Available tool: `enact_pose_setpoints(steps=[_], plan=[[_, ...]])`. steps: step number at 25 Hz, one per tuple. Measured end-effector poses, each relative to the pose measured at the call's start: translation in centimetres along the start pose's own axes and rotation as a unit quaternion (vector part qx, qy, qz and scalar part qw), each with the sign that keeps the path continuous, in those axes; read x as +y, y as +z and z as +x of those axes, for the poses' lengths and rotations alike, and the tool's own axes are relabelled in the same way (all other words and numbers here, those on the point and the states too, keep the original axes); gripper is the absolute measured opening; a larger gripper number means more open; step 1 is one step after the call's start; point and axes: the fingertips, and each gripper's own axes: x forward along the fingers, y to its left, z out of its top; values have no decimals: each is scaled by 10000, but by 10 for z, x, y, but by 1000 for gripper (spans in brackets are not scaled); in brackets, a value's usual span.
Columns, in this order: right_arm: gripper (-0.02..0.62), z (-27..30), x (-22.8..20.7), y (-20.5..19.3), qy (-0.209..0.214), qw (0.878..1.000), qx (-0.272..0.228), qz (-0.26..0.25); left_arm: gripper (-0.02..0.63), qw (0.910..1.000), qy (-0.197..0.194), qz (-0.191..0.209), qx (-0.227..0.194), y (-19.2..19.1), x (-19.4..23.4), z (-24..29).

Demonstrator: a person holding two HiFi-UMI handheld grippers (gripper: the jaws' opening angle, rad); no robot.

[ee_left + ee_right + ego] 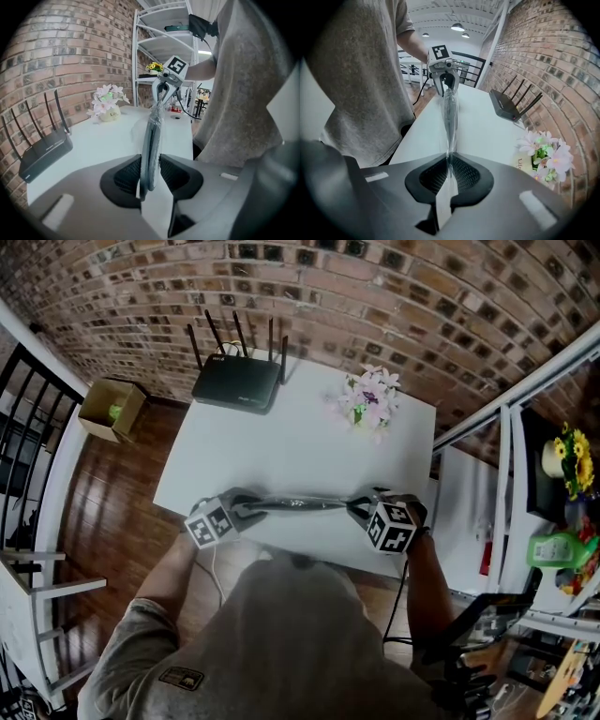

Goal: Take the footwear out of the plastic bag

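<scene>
Holding the plastic bag stretched between both claws, you have it strung along the near edge of the smooth white tabletop.

- **Far left:** an open cardboard box sits on the glossy wooden floor.
- **Back left of the tabletop:** a flat black router stands with its thin antennas upright, well apart from the bag.
- **Left claw:** your left claw has its ribbed black pads closed on the thick end of the bag. There the footwear, a flat, dark grey, slab-like shape, still lies inside the clear, crinkled film.
- **The span between:** the bag narrows into a long, thin, glossy strip.
- **Right claw:** your right claw is nearly fully closed, pinching only the thin transparent film at the other end.
- **Behind the right claw:** a small pot of soft pink and white flowers stands at the back of the tabletop, also well apart from the bag.
- **Far right:** white metal shelving stands beside the tabletop.
</scene>
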Motion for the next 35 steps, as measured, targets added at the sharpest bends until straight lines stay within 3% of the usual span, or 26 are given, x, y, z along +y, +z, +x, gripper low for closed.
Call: enact_pose_setpoints(steps=[11,22,25,27,35], plan=[[14,-7,-3,-23,-139,9995,219,155,123,9995,179,-259,69,-24,8,-27],[12,-6,0,-20,-143,9996,238,110,194,9990,-103,289,310,-6,-1,-12],[12,-4,1,-19,-129,9996,229,96,189,9977,-90,501,448,-3,-1,-2],[12,-4,2,-19,-125,9996,221,105,146,9970,-97,577,498,-4,-1,1],[12,-7,-2,-25,-229,9993,195,223,132,9980,36,413,471,-14,3,-10]])
